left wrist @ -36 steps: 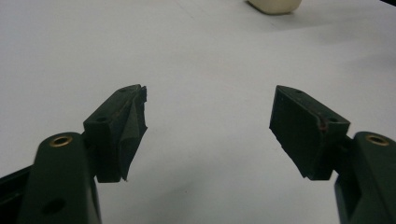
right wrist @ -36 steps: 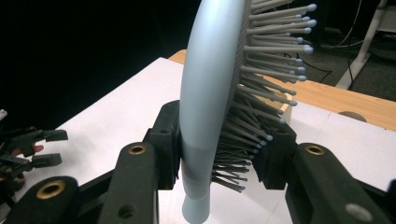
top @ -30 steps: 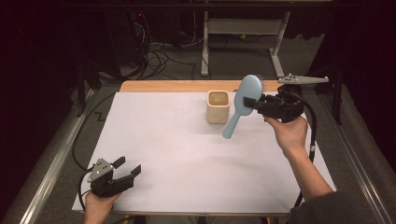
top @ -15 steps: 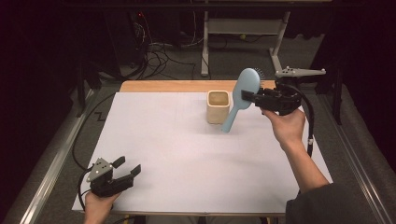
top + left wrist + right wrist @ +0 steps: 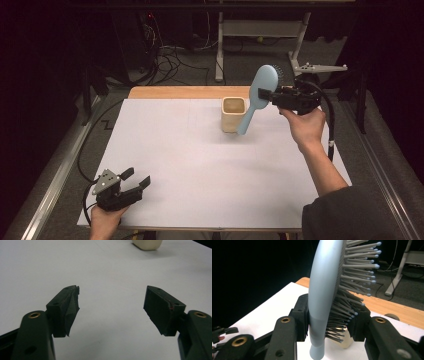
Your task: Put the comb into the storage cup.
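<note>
Nearest the person, the left gripper (image 5: 131,183) rests low at the near left corner of the white table (image 5: 180,160), its jaws spread wide with nothing between them. Farther off on the right, the right gripper (image 5: 266,95) is raised above the table's far side, its jaws clamped on the lower head of a pale blue hairbrush (image 5: 256,100), bristles pressed against one pad. The brush tilts, handle pointing down beside a cream square cup (image 5: 233,114); its inside cannot be made out. The right hand (image 5: 305,125) grips from below, forearm stretched forward.
</note>
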`<state>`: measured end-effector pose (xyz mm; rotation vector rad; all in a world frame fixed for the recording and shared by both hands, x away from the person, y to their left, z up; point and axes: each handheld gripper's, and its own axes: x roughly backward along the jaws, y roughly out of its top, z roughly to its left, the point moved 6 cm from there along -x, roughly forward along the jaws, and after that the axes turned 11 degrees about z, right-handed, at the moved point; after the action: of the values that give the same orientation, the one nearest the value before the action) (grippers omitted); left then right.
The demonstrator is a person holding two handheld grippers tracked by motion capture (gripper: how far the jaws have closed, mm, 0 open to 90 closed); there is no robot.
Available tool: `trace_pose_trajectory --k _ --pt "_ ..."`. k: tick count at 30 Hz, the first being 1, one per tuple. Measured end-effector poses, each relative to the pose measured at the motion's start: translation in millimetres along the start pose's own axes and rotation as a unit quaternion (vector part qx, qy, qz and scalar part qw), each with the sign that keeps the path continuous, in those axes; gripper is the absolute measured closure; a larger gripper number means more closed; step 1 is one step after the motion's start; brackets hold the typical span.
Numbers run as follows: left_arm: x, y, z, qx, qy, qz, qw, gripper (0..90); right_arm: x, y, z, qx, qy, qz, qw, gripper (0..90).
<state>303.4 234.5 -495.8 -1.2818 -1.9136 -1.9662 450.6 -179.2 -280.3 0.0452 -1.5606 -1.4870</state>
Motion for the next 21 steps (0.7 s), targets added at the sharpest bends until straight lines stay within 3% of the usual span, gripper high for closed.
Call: trace_pose_trajectory --k 18,21 --pt "0.7 0.2 -0.2 -0.003 0.001 0.001 1.0000 29.3 -13.9 12.8 -10.0 -0.014 -0.005 -0.010 0.9998 59.7" --pt "0.4 0.3 -0.2 -0.002 0.001 0.001 1.0000 29.3 -13.6 15.3 -9.9 -0.008 -0.006 -0.019 0.9998 59.7"
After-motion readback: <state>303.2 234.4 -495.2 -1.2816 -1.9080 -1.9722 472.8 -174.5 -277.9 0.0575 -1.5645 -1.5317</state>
